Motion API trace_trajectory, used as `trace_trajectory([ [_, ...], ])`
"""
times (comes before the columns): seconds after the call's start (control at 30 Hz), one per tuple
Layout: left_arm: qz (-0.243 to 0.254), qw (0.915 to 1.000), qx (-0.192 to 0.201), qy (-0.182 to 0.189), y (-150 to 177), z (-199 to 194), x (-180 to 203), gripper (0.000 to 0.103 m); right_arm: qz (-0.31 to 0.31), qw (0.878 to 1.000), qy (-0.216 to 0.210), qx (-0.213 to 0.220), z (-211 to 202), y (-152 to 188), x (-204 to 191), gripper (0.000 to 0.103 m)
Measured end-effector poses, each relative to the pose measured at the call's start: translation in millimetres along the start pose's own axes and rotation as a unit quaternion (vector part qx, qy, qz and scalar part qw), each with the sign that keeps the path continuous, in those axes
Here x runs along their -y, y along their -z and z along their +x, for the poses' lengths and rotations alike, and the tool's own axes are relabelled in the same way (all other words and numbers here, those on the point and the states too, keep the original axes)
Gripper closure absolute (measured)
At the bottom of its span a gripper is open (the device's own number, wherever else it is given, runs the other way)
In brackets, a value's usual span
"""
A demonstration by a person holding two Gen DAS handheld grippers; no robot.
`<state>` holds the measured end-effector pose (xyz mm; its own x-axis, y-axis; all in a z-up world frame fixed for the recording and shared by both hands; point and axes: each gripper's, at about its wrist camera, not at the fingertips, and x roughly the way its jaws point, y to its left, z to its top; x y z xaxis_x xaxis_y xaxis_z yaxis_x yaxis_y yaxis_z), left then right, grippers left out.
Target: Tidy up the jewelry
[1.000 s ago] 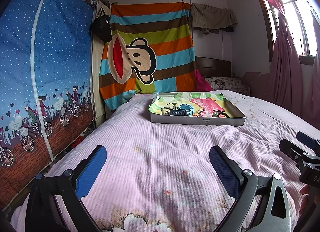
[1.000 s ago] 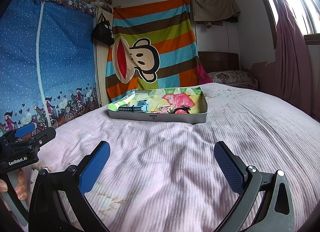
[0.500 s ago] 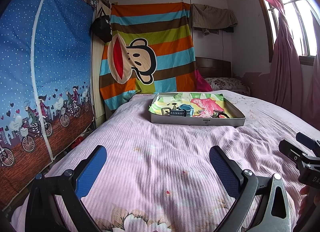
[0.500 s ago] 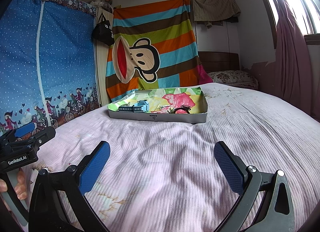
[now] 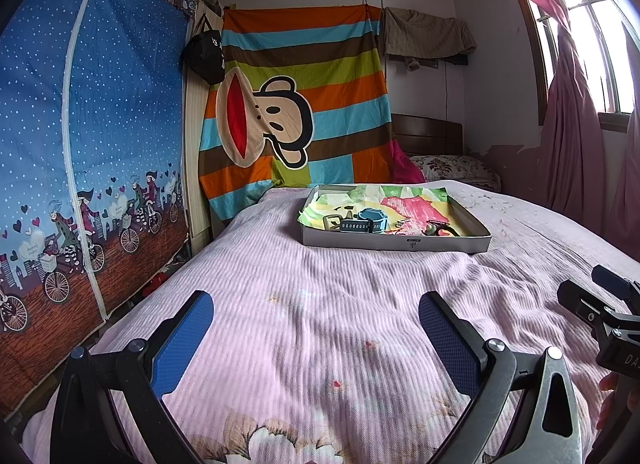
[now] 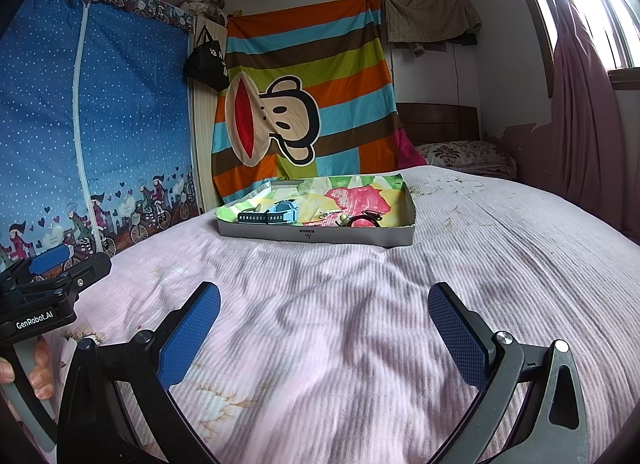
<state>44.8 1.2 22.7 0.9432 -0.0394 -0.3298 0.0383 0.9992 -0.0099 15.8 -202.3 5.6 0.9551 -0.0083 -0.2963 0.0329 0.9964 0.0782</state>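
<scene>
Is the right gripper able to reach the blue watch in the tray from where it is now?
Probably yes. The right gripper is open and empty, and only bare pink bedspread lies between it and the tray. The blue watch sits behind the tray's low front wall.

Pink ribbed bedspread (image 5: pixel 320 304); blue watch (image 5: pixel 366 222); striped monkey cloth (image 5: pixel 296 112).
</scene>
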Motion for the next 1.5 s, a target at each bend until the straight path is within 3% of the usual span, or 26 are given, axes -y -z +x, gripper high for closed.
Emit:
trace_trajectory([
  [1.5, -0.004, 0.9999, -0.010, -0.012, 0.2, 6.6, 0.4, 0.000, 0.001, 1.000, -0.001, -0.003, -0.4, 0.9, -4.1, 0.001],
])
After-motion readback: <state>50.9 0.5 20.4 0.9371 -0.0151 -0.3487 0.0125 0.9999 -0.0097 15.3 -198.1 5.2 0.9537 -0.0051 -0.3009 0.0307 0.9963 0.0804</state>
